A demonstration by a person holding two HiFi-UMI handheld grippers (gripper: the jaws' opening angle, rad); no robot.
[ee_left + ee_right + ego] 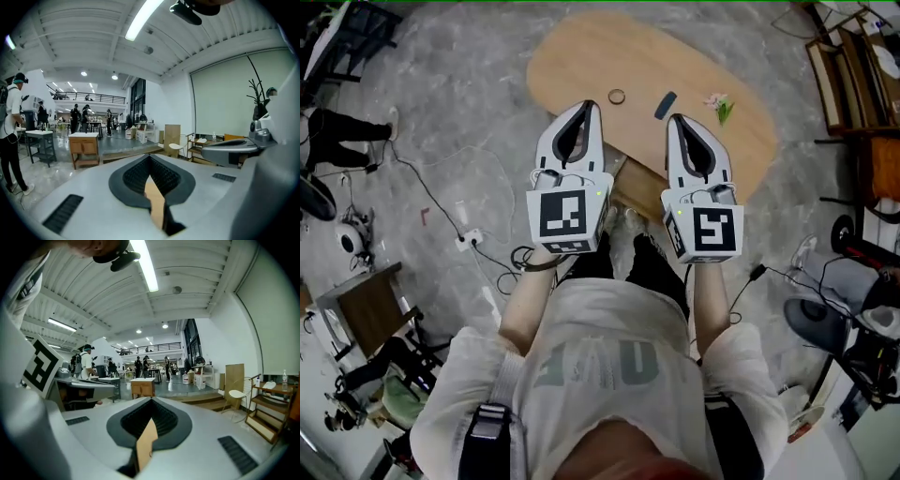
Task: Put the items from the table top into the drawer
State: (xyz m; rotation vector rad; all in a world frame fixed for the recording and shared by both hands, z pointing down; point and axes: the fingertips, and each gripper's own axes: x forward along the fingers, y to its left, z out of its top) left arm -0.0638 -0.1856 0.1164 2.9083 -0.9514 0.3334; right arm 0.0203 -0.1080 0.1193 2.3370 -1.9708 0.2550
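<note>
Left gripper (588, 107) and right gripper (676, 121), jaws pressed together and empty, hover mid-frame; the ring (617, 96) lies on the table (581, 56), upper centre. Arriving closed, they may knock it off the edge

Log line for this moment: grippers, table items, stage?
left gripper shut, empty; right gripper shut, empty; ring, dark oblong item, pink flower on table; nothing picked

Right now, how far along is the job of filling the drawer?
Nothing looks done: the ring, the dark bar and the pink flower piece all lie on the wooden table. Nothing is in hand: the left hand-held gripper and the right hand-held gripper are shut and empty. All three items are left.
</note>
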